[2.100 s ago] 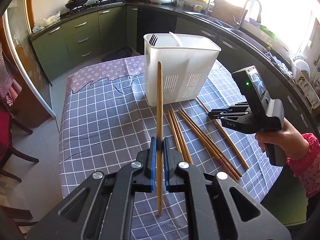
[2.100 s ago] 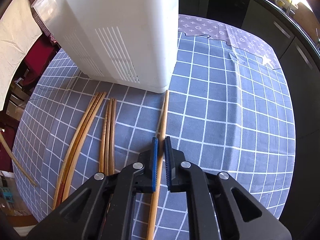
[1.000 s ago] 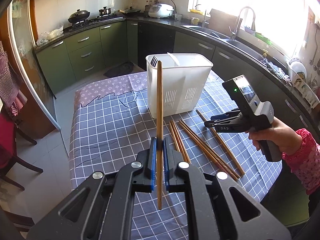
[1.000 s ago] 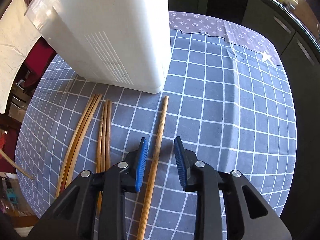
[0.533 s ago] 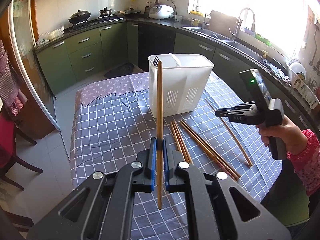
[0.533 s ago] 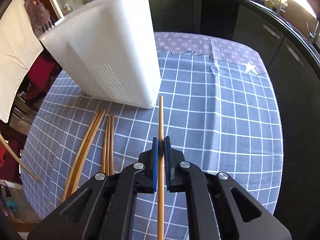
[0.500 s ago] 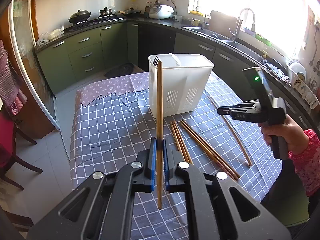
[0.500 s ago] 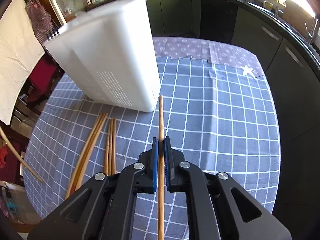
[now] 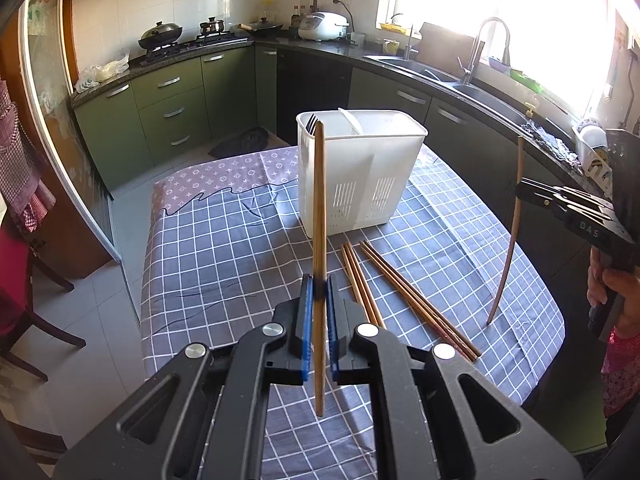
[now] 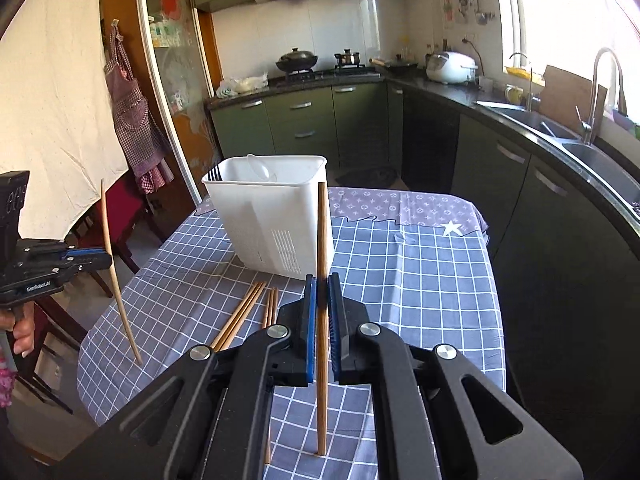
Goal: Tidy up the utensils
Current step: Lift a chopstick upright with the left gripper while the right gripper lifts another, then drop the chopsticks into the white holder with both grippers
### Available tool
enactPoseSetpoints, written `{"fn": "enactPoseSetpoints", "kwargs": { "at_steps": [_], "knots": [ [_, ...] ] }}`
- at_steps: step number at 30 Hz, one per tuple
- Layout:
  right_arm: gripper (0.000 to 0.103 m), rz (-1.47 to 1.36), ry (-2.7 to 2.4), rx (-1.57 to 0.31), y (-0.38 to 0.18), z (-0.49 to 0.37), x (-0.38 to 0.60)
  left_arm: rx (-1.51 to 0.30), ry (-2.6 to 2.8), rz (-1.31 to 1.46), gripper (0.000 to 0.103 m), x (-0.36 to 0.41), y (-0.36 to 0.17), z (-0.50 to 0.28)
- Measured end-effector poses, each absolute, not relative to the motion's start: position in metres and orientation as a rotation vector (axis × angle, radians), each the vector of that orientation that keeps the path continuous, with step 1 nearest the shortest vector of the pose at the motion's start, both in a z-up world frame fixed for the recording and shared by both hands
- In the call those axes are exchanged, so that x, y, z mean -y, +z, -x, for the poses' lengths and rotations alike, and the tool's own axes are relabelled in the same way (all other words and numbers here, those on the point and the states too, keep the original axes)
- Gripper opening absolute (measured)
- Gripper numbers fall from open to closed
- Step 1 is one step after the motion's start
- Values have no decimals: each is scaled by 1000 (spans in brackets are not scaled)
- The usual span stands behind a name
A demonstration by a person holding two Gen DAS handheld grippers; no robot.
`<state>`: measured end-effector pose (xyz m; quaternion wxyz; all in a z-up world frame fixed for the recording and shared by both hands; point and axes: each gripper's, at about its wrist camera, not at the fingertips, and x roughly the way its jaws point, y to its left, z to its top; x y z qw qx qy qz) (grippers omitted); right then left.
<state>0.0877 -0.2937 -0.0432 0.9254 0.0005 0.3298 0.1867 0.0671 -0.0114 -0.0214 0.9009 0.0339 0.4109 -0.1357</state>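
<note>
My left gripper (image 9: 316, 298) is shut on a wooden chopstick (image 9: 319, 216) and holds it upright above the table. My right gripper (image 10: 322, 292) is shut on another chopstick (image 10: 321, 240), also upright and clear of the cloth; it shows at the right in the left wrist view (image 9: 510, 236). The left gripper shows at the left of the right wrist view (image 10: 106, 258). The white utensil holder (image 9: 360, 172) stands on the table beyond both, with a fork and a spoon in it. Several chopsticks (image 9: 400, 284) lie on the checked cloth in front of it.
The table (image 9: 224, 248) has a blue checked cloth over a purple one. Green kitchen cabinets (image 9: 168, 112) and a sink counter (image 9: 460, 84) curve around behind. Chairs (image 9: 16, 280) stand to the left of the table.
My right gripper opened, shut on the chopstick next to the holder, and has lifted and tilted it upright off the cloth. My left gripper keeps its chopstick upright.
</note>
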Motion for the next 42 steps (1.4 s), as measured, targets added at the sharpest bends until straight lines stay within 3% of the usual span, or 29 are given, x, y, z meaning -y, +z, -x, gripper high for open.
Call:
{"fn": "enactPoseSetpoints", "kwargs": {
  "at_steps": [11, 27, 42],
  "knots": [
    [7, -4, 366, -585, -33, -14, 316, -838, -285, -68, 7, 10, -18, -60],
    [7, -11, 415, -583, -26, -25, 311, -784, -349, -64, 7, 30, 17, -73],
    [7, -47, 415, -600, -33, -31, 322, -414, -332, -50, 7, 73, 124, -152]
  ]
}}
